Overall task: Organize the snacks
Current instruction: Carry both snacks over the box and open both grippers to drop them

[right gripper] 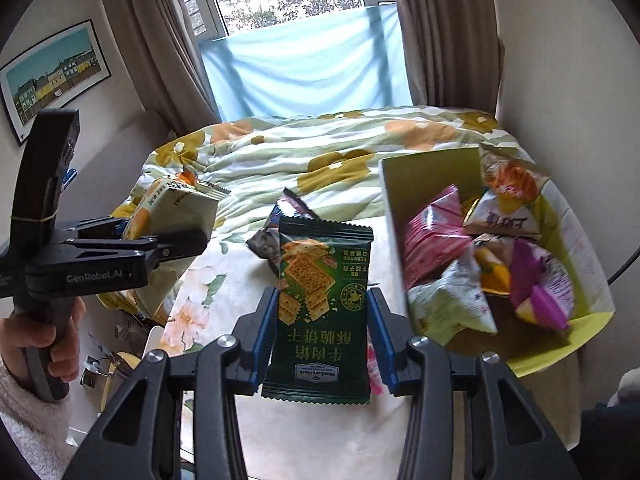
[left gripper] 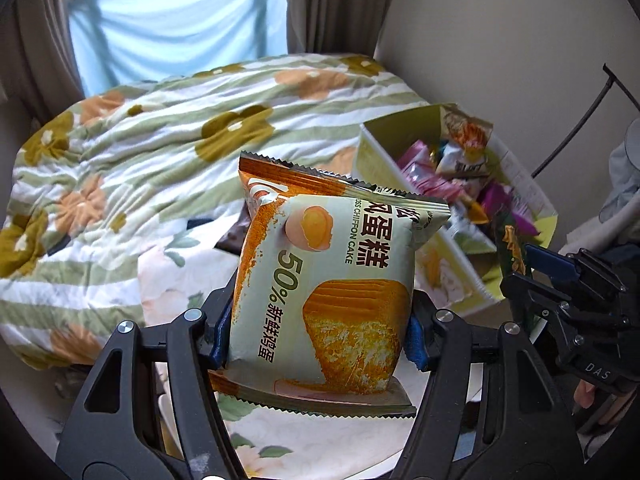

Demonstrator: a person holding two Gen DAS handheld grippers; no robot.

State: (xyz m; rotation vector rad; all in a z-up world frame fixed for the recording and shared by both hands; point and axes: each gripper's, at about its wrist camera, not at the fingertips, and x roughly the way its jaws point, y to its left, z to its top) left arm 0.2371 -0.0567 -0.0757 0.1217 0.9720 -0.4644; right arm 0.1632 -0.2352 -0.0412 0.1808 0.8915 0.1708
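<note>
Left gripper [left gripper: 320,320] clamps a pale green chiffon cake packet [left gripper: 324,280], puffed and upright between its fingers. Right gripper [right gripper: 320,336] holds a dark green cracker packet [right gripper: 320,312]; the left pad touches, the right looks slightly off, contact uncertain. Ahead of the right fingers a dark packet [right gripper: 276,232] lies on the floral quilt [right gripper: 320,148]. Right of them stands the yellow-green box [right gripper: 432,176], heaped with snacks. Bare bedding lies ahead.

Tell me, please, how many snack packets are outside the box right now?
3: the chiffon cake packet in the left gripper, the green cracker packet in the right gripper, and a dark packet lying on the bed. Others may be hidden.
</note>
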